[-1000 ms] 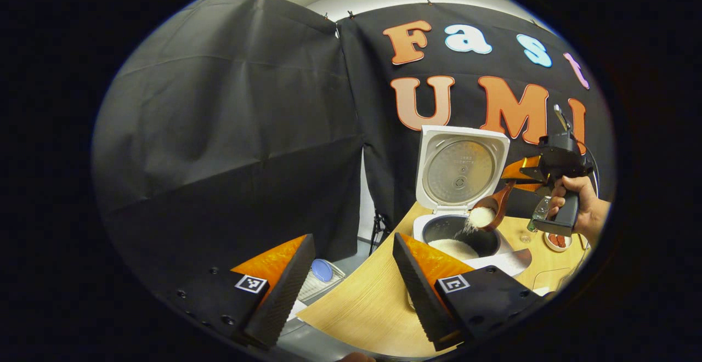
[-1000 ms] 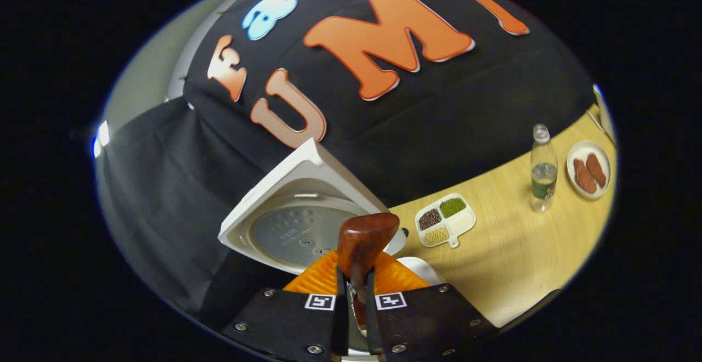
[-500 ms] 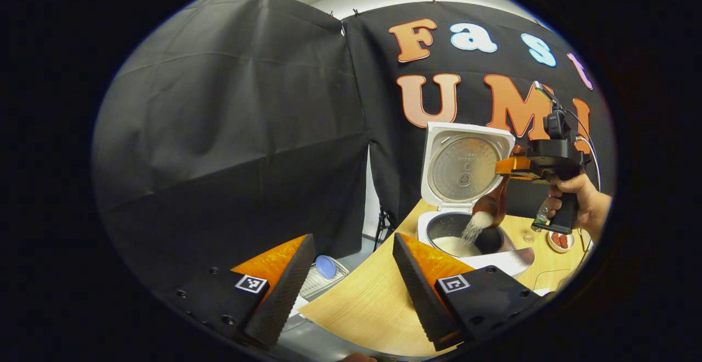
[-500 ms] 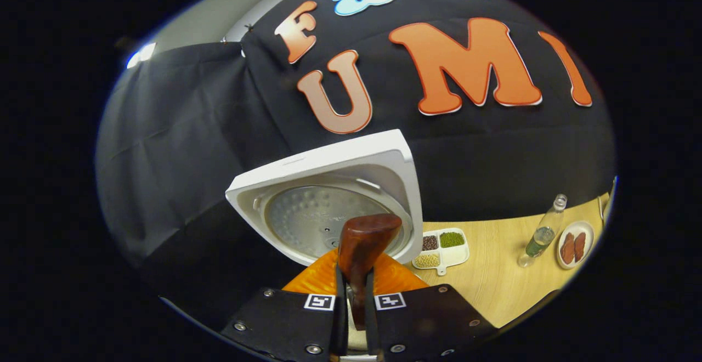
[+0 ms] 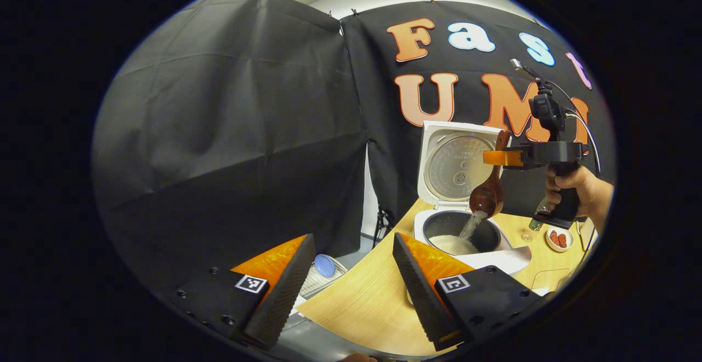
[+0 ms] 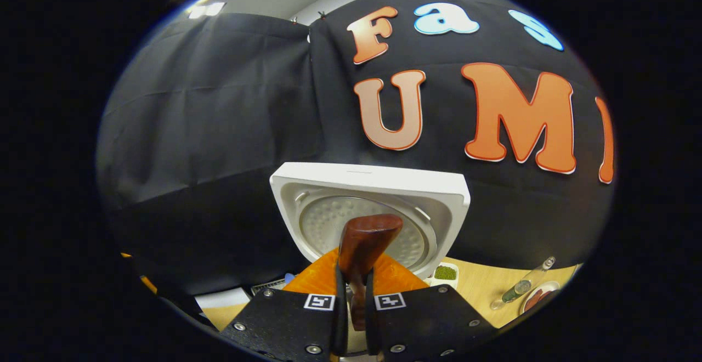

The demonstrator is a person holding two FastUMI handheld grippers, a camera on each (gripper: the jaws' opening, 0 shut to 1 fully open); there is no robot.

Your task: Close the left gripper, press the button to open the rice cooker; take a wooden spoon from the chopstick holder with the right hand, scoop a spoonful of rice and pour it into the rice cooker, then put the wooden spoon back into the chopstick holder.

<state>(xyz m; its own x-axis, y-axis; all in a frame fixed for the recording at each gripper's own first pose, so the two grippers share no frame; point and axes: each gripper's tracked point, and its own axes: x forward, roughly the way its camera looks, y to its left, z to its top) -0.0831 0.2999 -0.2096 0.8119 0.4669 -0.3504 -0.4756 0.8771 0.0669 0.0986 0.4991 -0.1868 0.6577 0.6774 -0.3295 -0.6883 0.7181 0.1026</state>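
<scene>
The white rice cooker [image 5: 496,256] stands on the wooden table with its lid [image 5: 459,165] raised upright. In the left gripper view a hand holds my right gripper [image 5: 496,158] above the pot, shut on the handle of the wooden spoon [image 5: 487,196]. The spoon hangs almost vertical, bowl down, and white rice [image 5: 473,226] streams from it onto the rice [image 5: 451,244] in the pot. In the right gripper view the spoon handle's end [image 6: 363,244] sticks up between my right gripper's [image 6: 351,307] fingers, in front of the lid [image 6: 368,208]. My left gripper [image 5: 351,290] hangs open near the table's left edge, holding nothing.
A small plate of reddish food [image 5: 558,239] and a plastic bottle [image 6: 515,292] stand on the table [image 5: 373,301] to the right of the cooker. A divided dish of beans [image 6: 444,273] lies behind it. A rack with a blue lid [image 5: 324,267] sits below the table's left edge.
My right gripper has risen and rolled level, tipping the spoon from slanted to nearly vertical. More rice has poured into the pot. The left gripper has stayed where it was.
</scene>
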